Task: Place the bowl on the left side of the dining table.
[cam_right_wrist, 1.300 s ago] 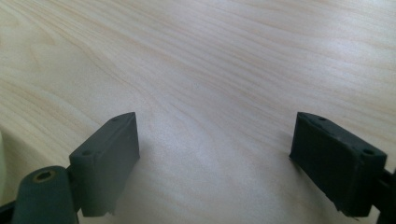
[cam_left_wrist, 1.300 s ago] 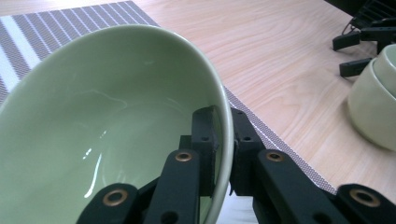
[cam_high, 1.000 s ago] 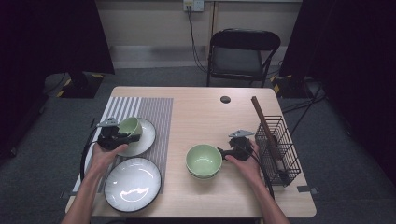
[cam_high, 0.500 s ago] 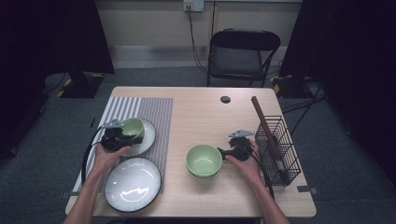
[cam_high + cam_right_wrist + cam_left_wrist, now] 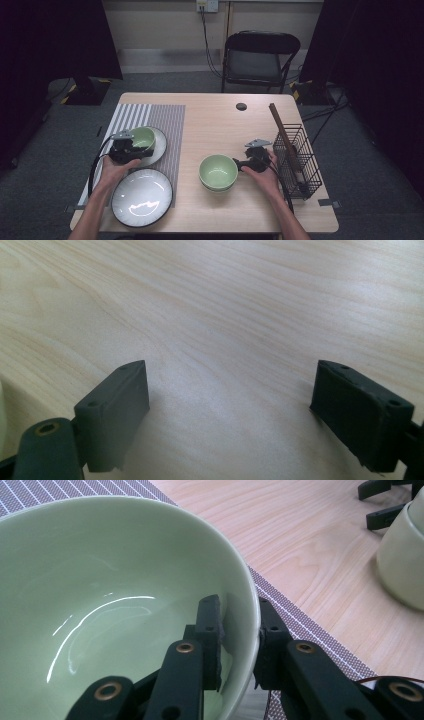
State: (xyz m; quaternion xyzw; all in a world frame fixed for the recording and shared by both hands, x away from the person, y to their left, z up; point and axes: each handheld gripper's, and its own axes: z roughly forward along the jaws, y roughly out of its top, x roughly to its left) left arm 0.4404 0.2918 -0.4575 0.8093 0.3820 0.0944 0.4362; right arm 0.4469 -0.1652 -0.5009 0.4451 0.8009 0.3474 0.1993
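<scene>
Crockery and fittings counted on the light wooden table [image 5: 215, 125]

It carries two pale green ceramic bowls [image 5: 143, 137] [image 5: 218, 171], two round plates [image 5: 155, 147] [image 5: 142, 197], one grey striped fabric placemat [image 5: 150, 119] along the left edge, one black wire rack [image 5: 295, 155] at the right edge, and one brown wooden stick [image 5: 282, 131] in that rack.

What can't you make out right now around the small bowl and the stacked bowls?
- Left gripper view: whether the pads press the small bowl rim; the gaps are too fine to judge.
- High view: the plate beneath is half hidden by bowl and gripper.
- High view: how many stacked bowls; the top one hides the rest.
</scene>
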